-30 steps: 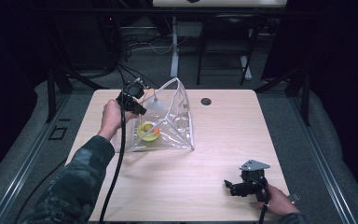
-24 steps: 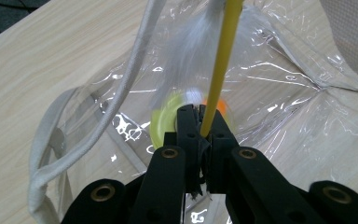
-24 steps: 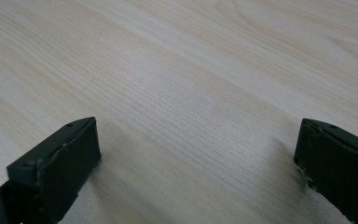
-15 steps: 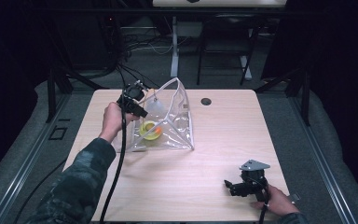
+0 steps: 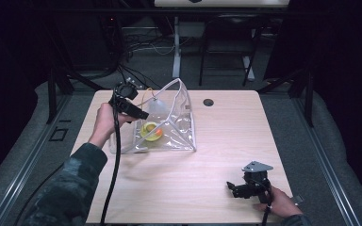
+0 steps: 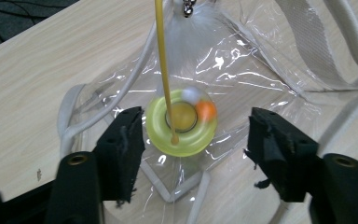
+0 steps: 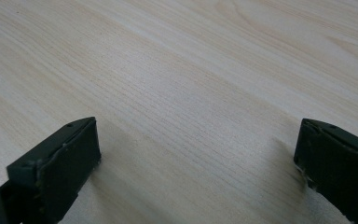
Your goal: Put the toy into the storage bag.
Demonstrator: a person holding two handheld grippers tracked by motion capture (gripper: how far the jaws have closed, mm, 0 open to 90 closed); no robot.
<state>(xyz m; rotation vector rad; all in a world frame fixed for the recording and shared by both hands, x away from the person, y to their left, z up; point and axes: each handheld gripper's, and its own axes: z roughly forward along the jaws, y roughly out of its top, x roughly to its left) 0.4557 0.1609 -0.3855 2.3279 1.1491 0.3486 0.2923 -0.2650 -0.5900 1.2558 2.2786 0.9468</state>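
The left gripper (image 5: 131, 111) hangs over the open mouth of a clear plastic bag (image 5: 179, 127) on the far left part of the wooden counter (image 5: 217, 141). Its fingers (image 6: 121, 149) have just been opening and now stand spread, with nothing pinched between them. In the left gripper view, a yellow-green ring toy (image 6: 181, 124) lies inside the bag, just beyond the fingers and between them, a little nearer the left finger than the right one. An orange ball (image 6: 206, 110) and a pale ball (image 6: 191, 94) sit on the ring's far rim, both blurred. A thin yellow stick (image 6: 164, 65) runs from the top of that view down to the ring's near edge. Past the ring, farther from the fingers, a white fluffy tuft (image 6: 191, 32) rests against the bag's clear wall, and the bag's white strap (image 6: 349, 42) curves off to the right of the right finger. In the high view the ring toy (image 5: 152, 131) lies in the bag just beside the left fingers.

The right gripper (image 5: 231, 187) rests low on the near right part of the counter, well apart from the bag. Its fingers (image 7: 60, 163) stand wide, and between them is bare wood grain. A small dark round spot (image 5: 208, 101) sits on the counter's far edge, beyond the bag.
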